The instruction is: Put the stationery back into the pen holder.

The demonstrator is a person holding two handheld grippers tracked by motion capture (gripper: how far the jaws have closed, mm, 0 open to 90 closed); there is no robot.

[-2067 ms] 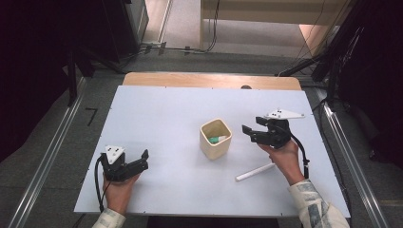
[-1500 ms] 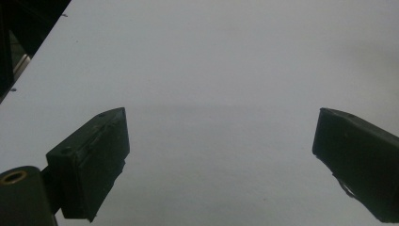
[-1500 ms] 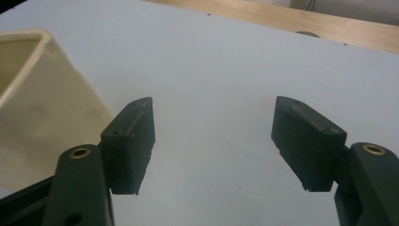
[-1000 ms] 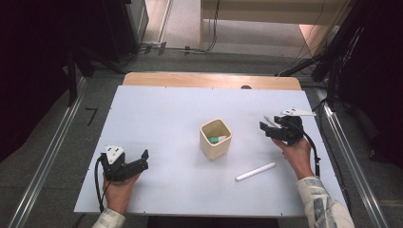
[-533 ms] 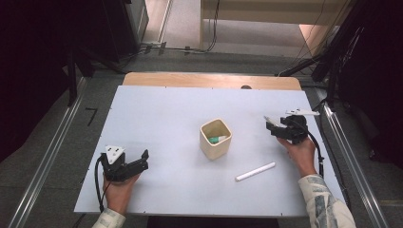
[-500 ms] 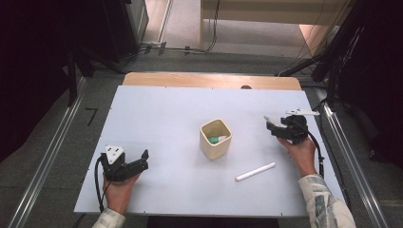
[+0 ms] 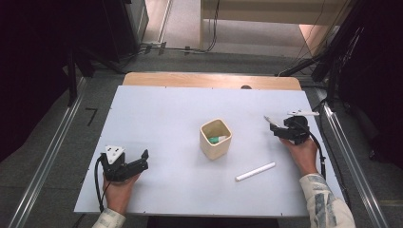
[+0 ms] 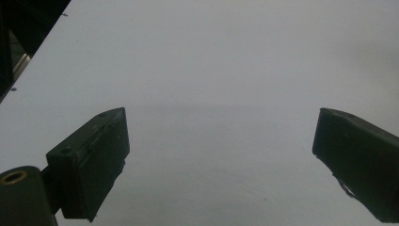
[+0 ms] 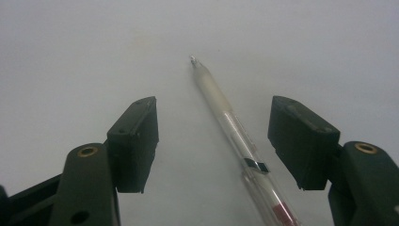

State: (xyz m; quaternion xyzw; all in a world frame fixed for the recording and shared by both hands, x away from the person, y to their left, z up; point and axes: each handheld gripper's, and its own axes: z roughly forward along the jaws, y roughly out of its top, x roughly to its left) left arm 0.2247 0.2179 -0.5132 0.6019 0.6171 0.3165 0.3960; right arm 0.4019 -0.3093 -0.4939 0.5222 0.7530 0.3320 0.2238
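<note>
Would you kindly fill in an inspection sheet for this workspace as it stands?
Surface: white table top, bare patches unmarked.
Job's things: clear pen lies between the open jaws of the right gripper; beige square cup mid-table holds something green.
Clutter: white stick lies loose in front of the cup.
Grippers: left gripper open, holding nothing, low at the near left.
Cables: one black cable trails from each gripper.
Surroundings: grey floor, metal rails at both sides.

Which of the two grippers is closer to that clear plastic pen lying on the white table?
The right gripper: its open fingers straddle the clear plastic pen. The left gripper sits at the table's opposite side.
</note>
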